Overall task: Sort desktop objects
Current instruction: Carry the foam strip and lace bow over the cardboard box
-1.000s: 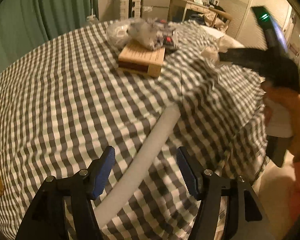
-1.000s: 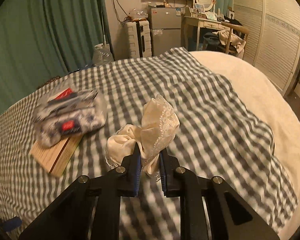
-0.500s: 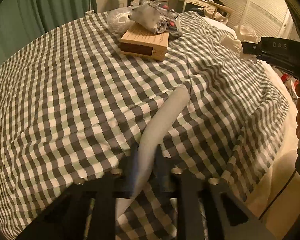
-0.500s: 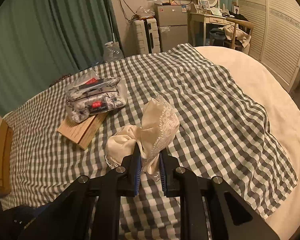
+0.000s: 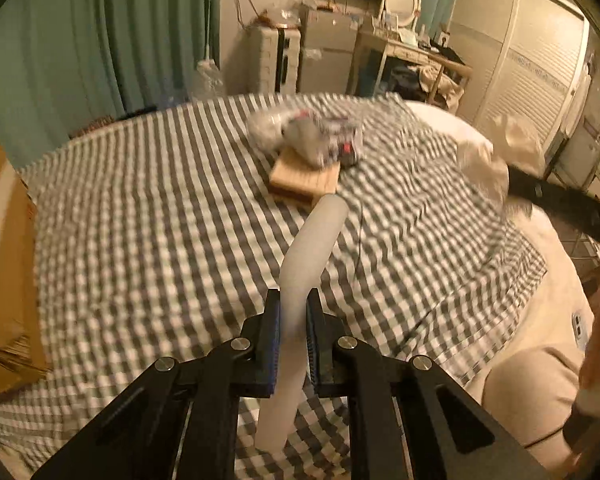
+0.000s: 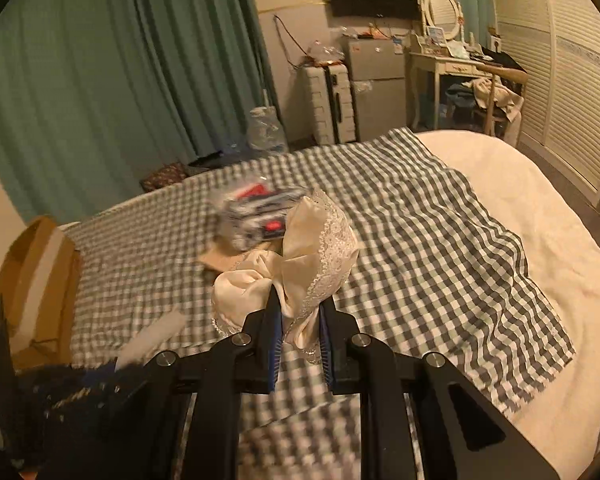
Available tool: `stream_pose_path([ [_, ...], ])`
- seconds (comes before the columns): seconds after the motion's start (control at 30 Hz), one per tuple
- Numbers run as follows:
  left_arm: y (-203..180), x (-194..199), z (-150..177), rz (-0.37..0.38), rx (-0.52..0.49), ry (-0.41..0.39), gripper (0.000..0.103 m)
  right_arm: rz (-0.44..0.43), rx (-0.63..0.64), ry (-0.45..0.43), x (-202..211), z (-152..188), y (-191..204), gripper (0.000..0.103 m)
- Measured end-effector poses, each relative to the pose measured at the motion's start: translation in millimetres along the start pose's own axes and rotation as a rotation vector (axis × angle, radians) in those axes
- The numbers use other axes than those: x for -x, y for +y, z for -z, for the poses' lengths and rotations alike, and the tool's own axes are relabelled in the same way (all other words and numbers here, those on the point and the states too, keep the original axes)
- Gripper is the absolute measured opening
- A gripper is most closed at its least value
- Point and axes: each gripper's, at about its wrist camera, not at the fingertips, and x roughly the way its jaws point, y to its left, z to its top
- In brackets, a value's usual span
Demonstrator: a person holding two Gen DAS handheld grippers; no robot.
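Lifted off checked cloth [image 5: 148, 216]: white foam tube [image 5: 312, 248] clamped in left hand-held gripper [image 5: 293, 320]; right hand-held gripper [image 6: 300, 316] pinches cream lace fabric [image 6: 312, 248]; wooden box [image 5: 304, 178] beyond

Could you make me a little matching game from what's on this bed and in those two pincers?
Things:
1. long white foam tube
2. cream lace-trimmed satin cloth
3. clear plastic bag of small packets
4. brown cardboard box

Places:
A. lying on the flat tan box
B. clamped in the right gripper
C. beside the checked cloth's edge
D. clamped in the left gripper

Pairs: 1-D, 2-B, 3-A, 4-C
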Motion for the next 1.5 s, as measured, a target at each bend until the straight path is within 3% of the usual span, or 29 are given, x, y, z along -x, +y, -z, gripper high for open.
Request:
stream_pose_path([
  [0.33,32.9,89.8,-32.8,-0.042,0.047,-0.153,0.011,-0.053,0.102,-0.078,64.6,-2.0,61.7,0.015],
  [0.67,78.4,143.0,-52.3,-0.082,0.083,-0.183,0.011,-0.105,0.184,-0.132,104.1,-20.8,125.3,0.015],
  [0.83,99.2,161.9,-57.6,-0.123,0.039,-0.197,0.012,-0.146,0.210,-0.150,119.6,-30.9,156.5,0.015],
  [1.23,199.2,191.2,-43.1,-0.243,0.132,-0.212,0.012,-0.270,0.302,-0.101,99.4,-38.5,252.8,0.016],
  [1.5,270.8,183.3,-15.6,-0.282,0.246,-0.192,0.012,-0.372,0.398,-0.043,66.0,-24.0,336.2,0.015],
])
